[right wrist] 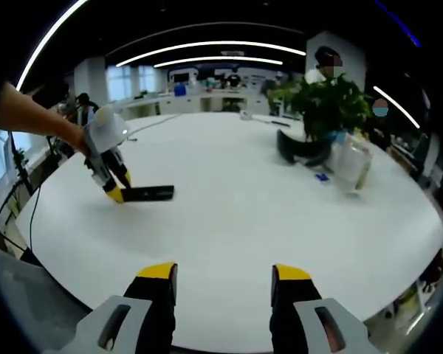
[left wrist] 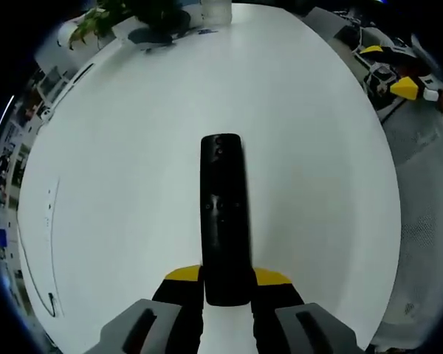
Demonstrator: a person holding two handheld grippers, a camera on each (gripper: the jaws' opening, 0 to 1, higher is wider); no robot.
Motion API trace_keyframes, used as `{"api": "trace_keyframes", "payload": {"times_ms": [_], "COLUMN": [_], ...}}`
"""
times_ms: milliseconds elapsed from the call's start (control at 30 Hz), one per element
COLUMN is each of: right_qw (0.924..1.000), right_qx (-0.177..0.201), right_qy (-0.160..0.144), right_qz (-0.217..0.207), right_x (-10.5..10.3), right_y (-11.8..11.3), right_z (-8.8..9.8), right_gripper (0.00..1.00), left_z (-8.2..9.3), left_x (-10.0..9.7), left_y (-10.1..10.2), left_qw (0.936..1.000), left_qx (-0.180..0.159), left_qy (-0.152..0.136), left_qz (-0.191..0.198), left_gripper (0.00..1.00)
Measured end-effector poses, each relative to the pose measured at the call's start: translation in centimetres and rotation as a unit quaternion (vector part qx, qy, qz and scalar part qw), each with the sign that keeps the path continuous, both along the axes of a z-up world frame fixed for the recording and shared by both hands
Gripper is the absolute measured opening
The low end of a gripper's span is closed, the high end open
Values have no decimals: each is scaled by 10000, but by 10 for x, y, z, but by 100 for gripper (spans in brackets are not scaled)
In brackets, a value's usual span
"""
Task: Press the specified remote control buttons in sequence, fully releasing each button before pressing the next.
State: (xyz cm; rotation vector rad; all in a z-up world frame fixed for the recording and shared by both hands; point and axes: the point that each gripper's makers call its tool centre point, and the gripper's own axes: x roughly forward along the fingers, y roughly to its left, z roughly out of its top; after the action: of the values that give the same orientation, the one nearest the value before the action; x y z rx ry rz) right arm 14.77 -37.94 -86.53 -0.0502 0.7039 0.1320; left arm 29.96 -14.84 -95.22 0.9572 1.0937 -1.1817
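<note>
Dark pot [right wrist: 304, 150] w/ green leafy plant [right wrist: 326, 103], clear jar [right wrist: 352, 167] beside it. Left gripper [left wrist: 227, 284] pinching slim black remote control [left wrist: 224, 215] flat on white round table [left wrist: 118, 162]. Right gripper [right wrist: 223, 284] spread wide, holding nothing.

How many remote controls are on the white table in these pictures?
1. The black remote control lies on the white table, its near end between the left gripper jaws. The right gripper view shows the same remote control from the side. Others may be hidden behind the plant.
</note>
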Motion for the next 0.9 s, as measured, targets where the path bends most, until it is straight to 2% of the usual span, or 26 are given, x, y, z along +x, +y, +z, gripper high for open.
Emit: {"api": "trace_keyframes", "payload": {"times_ms": [467,600,767,900], "right_qw": [9995,9991,9988,9976], "right_qx": [305,407,475,637], "right_qy": [46,132,108,262], "right_qz": [25,39,30,53], "right_x": [0,-2,-2,-5], "right_y": [5,7,7,11], "right_z": [1,0,1,0], "right_gripper": [33,24,18,4], "left_z": [-1,-1,-1,-1], "left_x": [-33,-43,-56,-67], "left_y": [-4,-4,-5,-6], "left_qw": [10000,9999,9999,9998], "left_qx": [-59,-85,-120,-146], "left_qy": [-15,-14,-21,-21], "left_qz": [55,64,79,97], "left_gripper": [23,23,23,23]}}
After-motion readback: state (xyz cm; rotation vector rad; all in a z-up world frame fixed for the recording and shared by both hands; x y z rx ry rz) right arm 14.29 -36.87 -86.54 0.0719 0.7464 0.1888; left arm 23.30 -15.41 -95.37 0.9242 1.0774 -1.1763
